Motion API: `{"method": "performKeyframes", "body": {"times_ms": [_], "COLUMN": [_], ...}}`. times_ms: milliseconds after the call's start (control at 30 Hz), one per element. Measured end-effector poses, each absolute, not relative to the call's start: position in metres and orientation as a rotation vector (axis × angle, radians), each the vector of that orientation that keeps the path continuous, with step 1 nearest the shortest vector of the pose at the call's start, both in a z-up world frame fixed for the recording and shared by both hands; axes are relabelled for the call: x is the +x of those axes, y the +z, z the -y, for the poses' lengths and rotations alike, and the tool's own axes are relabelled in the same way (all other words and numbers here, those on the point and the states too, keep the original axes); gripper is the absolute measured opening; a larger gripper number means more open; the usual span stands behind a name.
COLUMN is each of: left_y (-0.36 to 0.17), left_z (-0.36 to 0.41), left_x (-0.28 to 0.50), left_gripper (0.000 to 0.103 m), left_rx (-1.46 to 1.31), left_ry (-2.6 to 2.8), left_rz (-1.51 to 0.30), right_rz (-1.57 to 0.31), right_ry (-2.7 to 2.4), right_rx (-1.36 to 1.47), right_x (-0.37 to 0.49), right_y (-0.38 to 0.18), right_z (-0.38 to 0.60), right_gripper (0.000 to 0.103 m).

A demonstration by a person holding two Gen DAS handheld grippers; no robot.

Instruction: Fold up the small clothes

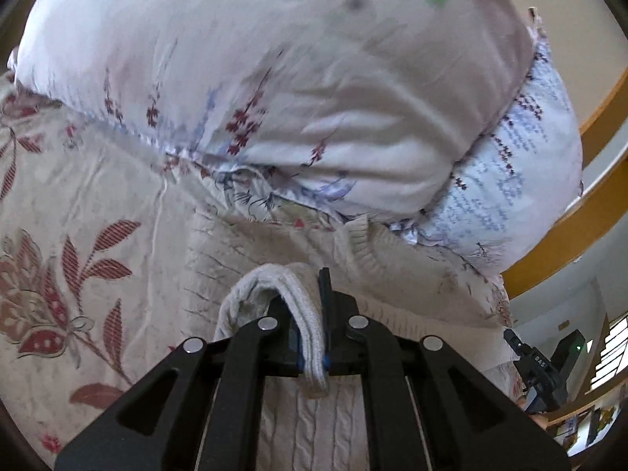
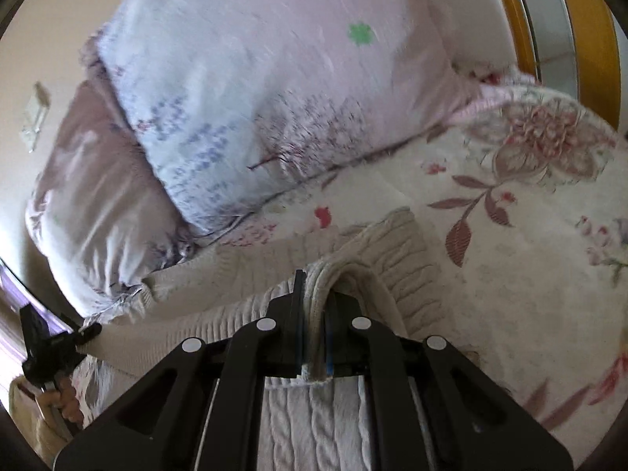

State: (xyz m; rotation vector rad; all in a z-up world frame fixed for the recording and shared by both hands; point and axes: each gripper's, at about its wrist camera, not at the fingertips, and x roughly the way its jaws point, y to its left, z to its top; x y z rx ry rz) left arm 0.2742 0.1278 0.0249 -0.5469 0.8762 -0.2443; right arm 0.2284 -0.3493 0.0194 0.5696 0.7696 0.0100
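A cream cable-knit sweater (image 1: 298,420) lies on a floral bedspread (image 1: 78,204). My left gripper (image 1: 310,314) is shut on a ribbed edge of the sweater, which loops up over the left finger. In the right wrist view the same sweater (image 2: 325,424) spreads below, with a ribbed hem (image 2: 408,251) ahead. My right gripper (image 2: 314,306) is shut on another folded edge of the sweater, pinched between the fingers. The right gripper also shows at the right edge of the left wrist view (image 1: 537,369), and the left gripper at the left edge of the right wrist view (image 2: 43,341).
Pale floral pillows (image 1: 314,78) are stacked just beyond the sweater, also in the right wrist view (image 2: 274,98). A wooden bed frame (image 1: 600,114) curves at the right. The floral bedspread (image 2: 530,235) extends to the right of the sweater.
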Motion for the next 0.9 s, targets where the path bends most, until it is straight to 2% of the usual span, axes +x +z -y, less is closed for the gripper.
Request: {"method": "performKeyframes", "body": {"times_ms": [100, 133, 233, 267, 400, 467, 667, 900], "left_y": [0.017, 0.015, 0.010, 0.010, 0.017, 0.026, 0.054, 0.048], "left_z": [-0.128, -0.128, -0.127, -0.128, -0.129, -0.133, -0.149, -0.162], "left_x": [0.281, 0.283, 0.291, 0.292, 0.296, 0.294, 0.264, 0.220], "left_gripper": [0.008, 0.008, 0.011, 0.017, 0.038, 0.046, 0.047, 0.045], "left_rx": [-0.577, -0.584, -0.627, -0.635, -0.672, -0.675, -0.587, -0.475], "left_ry": [-0.245, -0.242, -0.246, -0.246, -0.246, -0.245, -0.241, -0.261], "left_rz": [-0.908, -0.914, -0.933, -0.934, -0.903, -0.869, -0.802, -0.839], "right_rz": [-0.802, -0.813, -0.826, -0.822, -0.789, -0.760, -0.667, -0.739], "right_ry": [-0.010, -0.012, 0.005, 0.008, 0.020, 0.023, -0.009, -0.029], "right_rx": [0.623, 0.640, 0.705, 0.716, 0.698, 0.685, 0.569, 0.475], "right_x": [0.237, 0.241, 0.251, 0.254, 0.263, 0.260, 0.217, 0.183], "right_y": [0.015, 0.013, 0.012, 0.012, 0.025, 0.035, 0.068, 0.058], "right_z": [0.354, 0.355, 0.356, 0.356, 0.350, 0.350, 0.361, 0.367], "right_gripper": [0.011, 0.017, 0.046, 0.052, 0.054, 0.054, 0.054, 0.052]}}
